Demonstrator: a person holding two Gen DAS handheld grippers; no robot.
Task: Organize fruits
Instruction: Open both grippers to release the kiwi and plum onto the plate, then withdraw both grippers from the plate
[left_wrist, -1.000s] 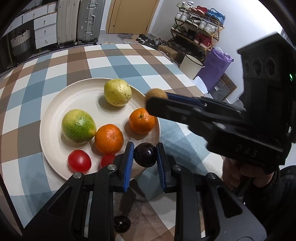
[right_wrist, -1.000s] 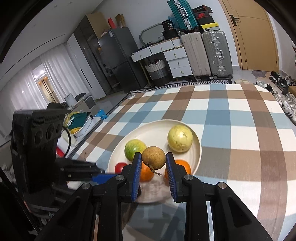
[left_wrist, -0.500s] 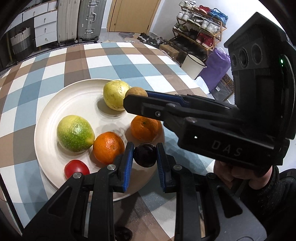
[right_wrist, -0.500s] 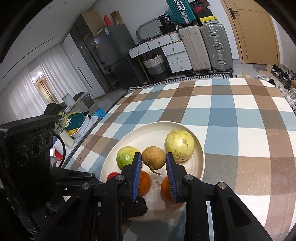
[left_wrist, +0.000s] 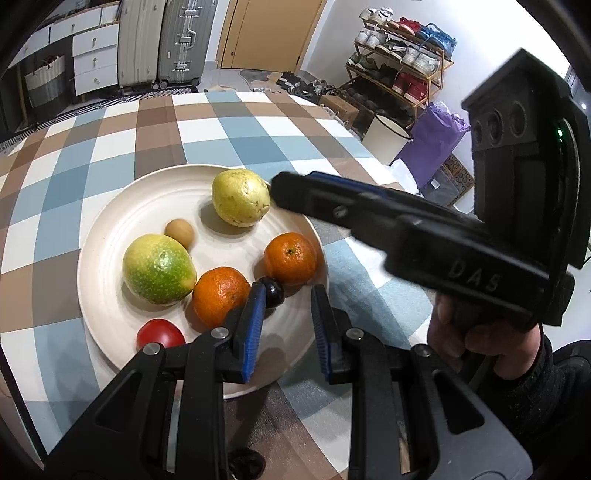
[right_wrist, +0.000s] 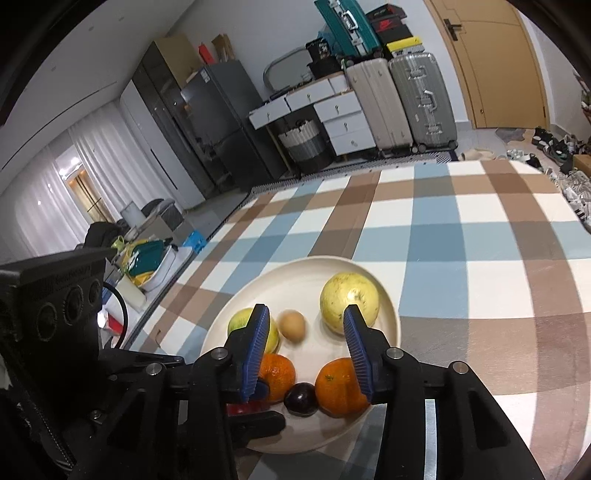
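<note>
Jaws of both grippers, left (left_wrist: 286, 306) and right (right_wrist: 306, 345), now stand open, empty; plum (left_wrist: 271, 291) and brown fruit (right_wrist: 292, 324) rest released on plate (left_wrist: 110, 295).

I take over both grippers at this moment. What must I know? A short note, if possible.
Left gripper: jaws apart, nothing between them. The plum lies on the plate at its fingertip.
Right gripper: jaws have just been opening, nothing gripped. The brown fruit lies on the plate beyond them.
Also on the plate: green fruit, yellow fruit, oranges, tomato.
Done: all of these are on the plate.
Left: a dark round thing off the plate, under the left gripper, perhaps one more fruit.
</note>
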